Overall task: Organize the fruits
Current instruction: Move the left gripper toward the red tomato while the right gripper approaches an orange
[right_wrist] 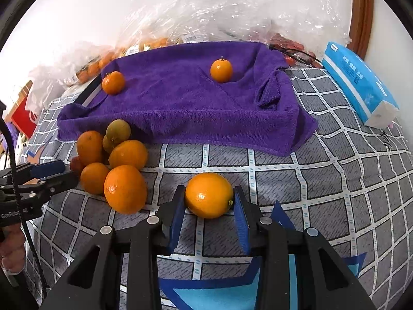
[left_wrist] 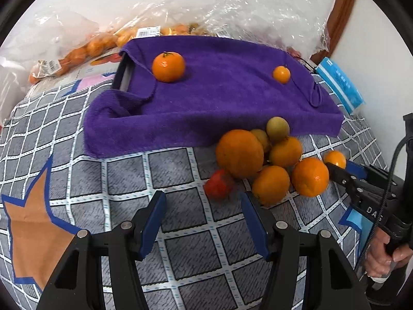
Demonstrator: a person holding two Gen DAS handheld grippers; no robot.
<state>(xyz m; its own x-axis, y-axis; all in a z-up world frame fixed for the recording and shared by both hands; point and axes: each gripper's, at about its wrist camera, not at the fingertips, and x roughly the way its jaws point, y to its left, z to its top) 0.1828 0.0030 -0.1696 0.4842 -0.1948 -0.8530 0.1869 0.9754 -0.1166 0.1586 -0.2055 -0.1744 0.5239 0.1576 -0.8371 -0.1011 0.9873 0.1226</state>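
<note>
Two oranges (right_wrist: 221, 71) on one purple towel (right_wrist: 180, 103); seven fruits piled lower left (right_wrist: 125, 188); one tissue pack (right_wrist: 358, 82); two grippers (right_wrist: 209, 204).

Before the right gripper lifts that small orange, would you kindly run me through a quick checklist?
1. Small orange sits between the right gripper fingers: ok.
2. Both pads firmly touching the fruit: cannot tell.
3. Fruit pile clear of the grasp: ok.
4. Left gripper open, holding nothing: ok.
5. Free space on the purple towel, which already holds two oranges: ok.
</note>
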